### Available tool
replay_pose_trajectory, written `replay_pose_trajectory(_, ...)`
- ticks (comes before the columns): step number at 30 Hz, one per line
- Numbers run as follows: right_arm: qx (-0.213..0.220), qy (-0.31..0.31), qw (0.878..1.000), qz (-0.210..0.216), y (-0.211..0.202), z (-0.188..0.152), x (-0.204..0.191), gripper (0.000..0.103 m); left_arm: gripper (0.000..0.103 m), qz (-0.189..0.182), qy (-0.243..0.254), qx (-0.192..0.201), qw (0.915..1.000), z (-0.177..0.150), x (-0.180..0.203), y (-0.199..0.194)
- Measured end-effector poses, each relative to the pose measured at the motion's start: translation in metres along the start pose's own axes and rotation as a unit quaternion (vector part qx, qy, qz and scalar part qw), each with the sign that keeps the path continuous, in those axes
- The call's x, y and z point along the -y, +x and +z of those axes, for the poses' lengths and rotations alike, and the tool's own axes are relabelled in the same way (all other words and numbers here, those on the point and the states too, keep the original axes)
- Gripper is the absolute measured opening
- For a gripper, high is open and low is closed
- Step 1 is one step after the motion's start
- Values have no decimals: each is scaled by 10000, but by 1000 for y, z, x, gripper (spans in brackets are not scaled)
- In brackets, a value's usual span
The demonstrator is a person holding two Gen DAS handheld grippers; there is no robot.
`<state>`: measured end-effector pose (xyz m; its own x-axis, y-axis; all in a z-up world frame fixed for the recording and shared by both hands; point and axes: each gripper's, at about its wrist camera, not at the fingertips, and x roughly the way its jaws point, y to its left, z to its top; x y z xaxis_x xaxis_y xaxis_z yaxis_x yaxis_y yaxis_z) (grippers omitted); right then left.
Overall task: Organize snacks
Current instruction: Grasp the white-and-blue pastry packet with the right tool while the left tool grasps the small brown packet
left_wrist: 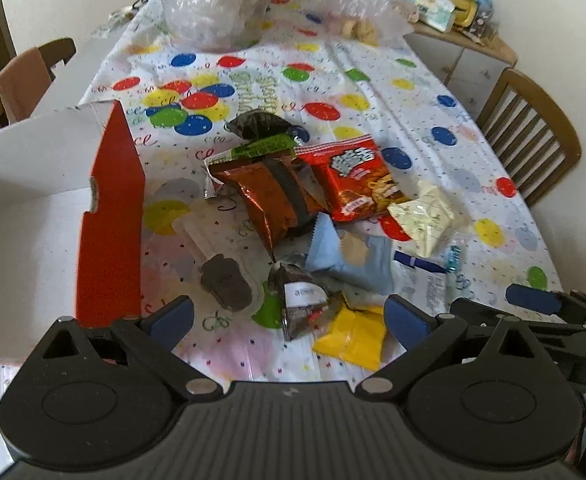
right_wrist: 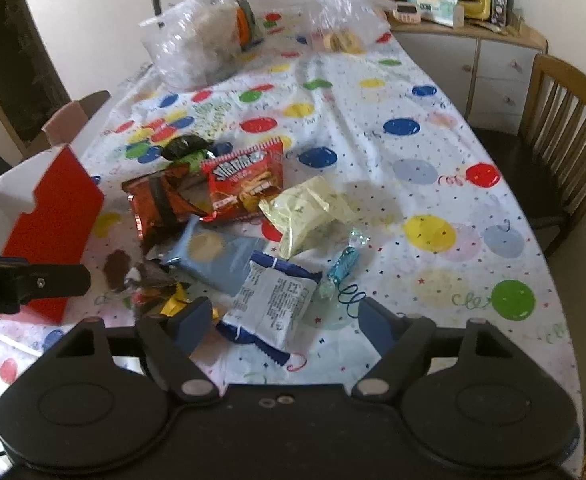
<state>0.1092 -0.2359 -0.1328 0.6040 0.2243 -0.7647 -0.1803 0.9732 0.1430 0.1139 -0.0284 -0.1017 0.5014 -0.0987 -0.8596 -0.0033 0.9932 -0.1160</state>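
Lying mid-table in a loose heap: red snack bag [left_wrist: 353, 178] at centre, brown foil bag [left_wrist: 267, 200] overlapping its left side, pale yellow packet [left_wrist: 429, 214] touching its right. Nearer, a light blue packet [left_wrist: 349, 258], a yellow packet [left_wrist: 353, 336], and a white-and-blue packet [right_wrist: 273, 300]. Small blue wrapped candy [right_wrist: 343, 264] just right of that. Open red-and-white box [left_wrist: 109, 216] stands left of the heap. Balloon-print tablecloth [right_wrist: 433, 160] underneath. Left gripper [left_wrist: 289, 316] spread wide, holding nothing, over the near packets. Right gripper [right_wrist: 283, 320] likewise spread, empty, above the white-and-blue packet. Wooden chair [right_wrist: 565, 132] far right.
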Motion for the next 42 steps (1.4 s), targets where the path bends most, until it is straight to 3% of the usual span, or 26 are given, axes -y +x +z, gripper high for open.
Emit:
replay_pose_trajectory(5, -294, 275, 9991, -88, 31, 9, -3, 75, 101, -35, -111, -310, 9995, 11, -2, 26)
replay_pose_trajectory(13, -740, 491, 9959, -157, 65, 11, -12, 72, 89, -95, -280, -706, 9971, 19, -6, 59)
replay_pose_trajectory(17, -786, 537, 9950, -292, 71, 13, -15, 68, 76, -155, -273, -892, 9955, 20, -4, 71)
replay_pose_trajectory(25, -829, 589, 9937, -466, 76, 15, -19, 57, 64, -119, -251, -1057, 9940, 22, -2, 81)
replay_pose_trajectory(27, -823, 583, 9938, -477, 75, 15, -20, 53, 57, -167, -265, -1059, 9939, 23, -2, 80)
replay_pose_trajectory(29, -810, 586, 9939, -457, 74, 15, -20, 50, 43, -247, -330, -1122, 9928, 23, -3, 82)
replay_pose_trajectory(35, -748, 552, 9949, -404, 69, 12, -19, 44, 33, -253, -489, -1148, 9919, 20, -8, 81)
replay_pose_trajectory(42, -708, 630, 9950, -330, 59, 8, -16, 43, 32, -276, -682, -1109, 9911, 14, -16, 72)
